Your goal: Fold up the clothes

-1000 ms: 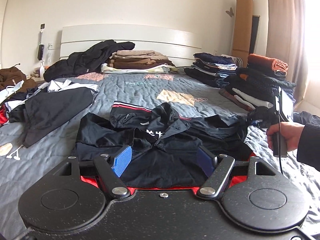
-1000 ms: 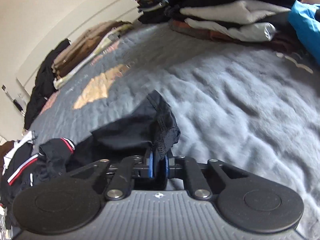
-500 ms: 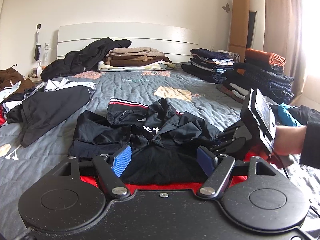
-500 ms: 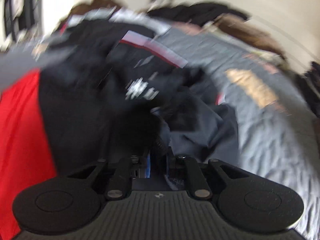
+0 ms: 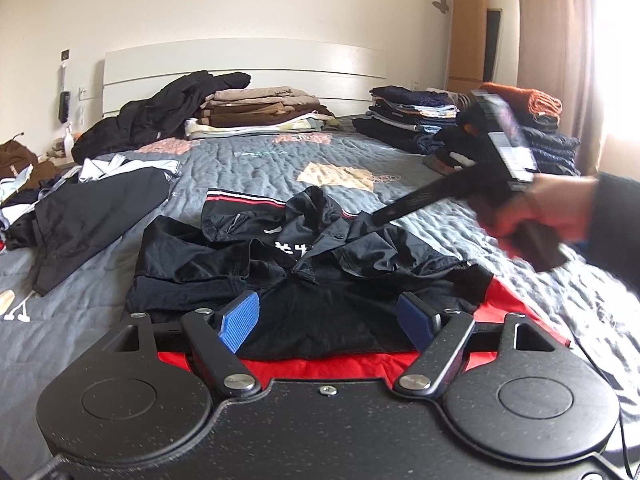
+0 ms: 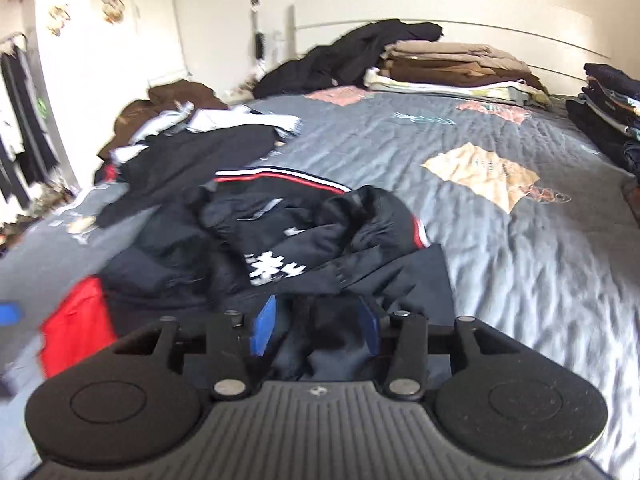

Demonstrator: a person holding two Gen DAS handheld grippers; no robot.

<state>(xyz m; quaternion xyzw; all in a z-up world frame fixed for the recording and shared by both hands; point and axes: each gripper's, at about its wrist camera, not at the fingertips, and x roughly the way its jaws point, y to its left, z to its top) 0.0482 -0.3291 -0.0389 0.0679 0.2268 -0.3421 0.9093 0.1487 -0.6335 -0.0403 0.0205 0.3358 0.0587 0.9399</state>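
A black jacket (image 5: 304, 264) with white lettering and a red hem lies crumpled on the grey quilt (image 5: 248, 164). My left gripper (image 5: 326, 320) hovers open over its near red edge, with cloth below the pads but not pinched. In the left wrist view my right gripper (image 5: 380, 219) is blurred in a person's hand (image 5: 556, 212), its tips above the jacket's right shoulder. In the right wrist view the right gripper (image 6: 316, 328) stands open over the black jacket (image 6: 320, 240). A sleeve lies folded across the jacket's body, and the red hem (image 6: 76, 332) shows at the left.
Folded stacks line the bed's right side (image 5: 416, 120) and the headboard (image 5: 260, 108), next to a black coat heap (image 5: 168, 120). Another black garment (image 5: 92, 212) lies spread at the left. White earphones (image 5: 16, 312) rest near the left edge.
My right gripper carried the right sleeve leftward across the jacket, then opened and let it go. It now lifts away. The left gripper stayed open over the hem.
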